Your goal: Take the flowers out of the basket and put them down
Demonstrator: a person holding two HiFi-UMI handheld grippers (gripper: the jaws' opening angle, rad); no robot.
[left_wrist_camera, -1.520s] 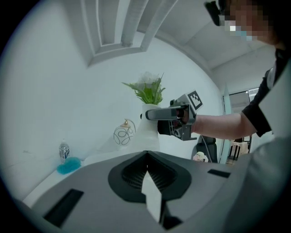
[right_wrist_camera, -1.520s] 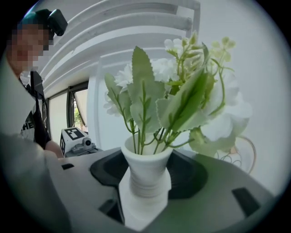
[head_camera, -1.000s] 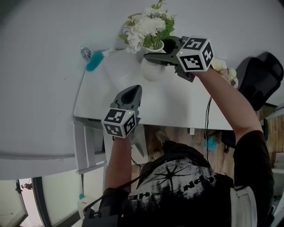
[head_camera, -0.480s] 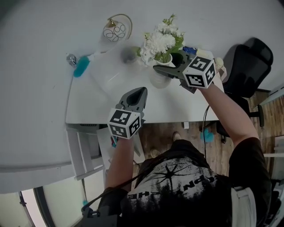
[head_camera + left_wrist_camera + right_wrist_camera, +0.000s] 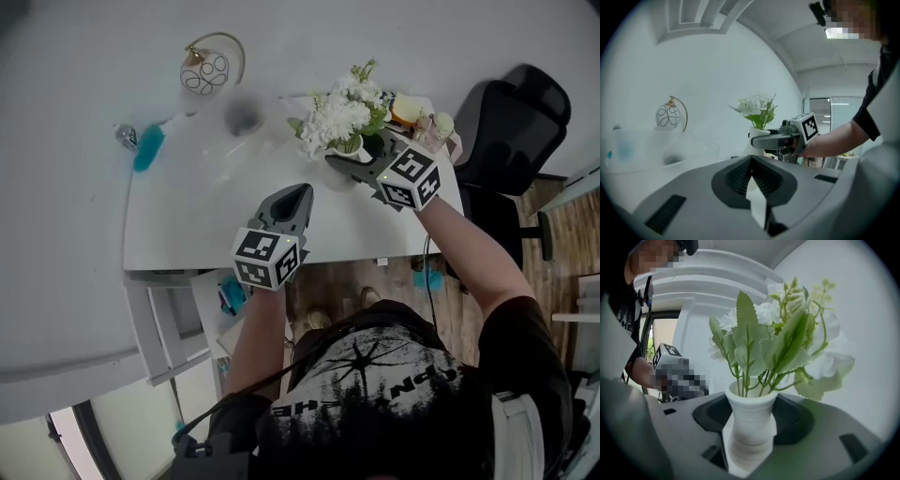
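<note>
Across the white counter (image 5: 187, 234), the bunch has travelled. Over the last second the white flowers (image 5: 342, 111) and their small ribbed vase (image 5: 348, 147) have moved from mid-counter toward its right end. They are now well apart from the pale see-through tub (image 5: 220, 155) that I take for the basket. They stand clear of it, so I judge the lifting-out done and only the setting-down left.

My right tool (image 5: 356, 159) stays pinching the vase just under its flared rim, a jaw on either side, as its own view shows plainly. Whether the base already touches the counter I cannot tell, since the tool covers it from above. My left tool (image 5: 300, 191) has drifted right along with it and hangs over the counter's near edge. Its jaws are pressed together on nothing and it points toward the vase.

Beyond the tub, the round ornament (image 5: 204, 70) on its gold hoop and the teal brush (image 5: 146, 150) have come fuller into the head view, from a shift of my head rather than of them. Next, as I read it, I should lower, feel for contact and release gently, because the narrow vase looks easy to tip.
</note>
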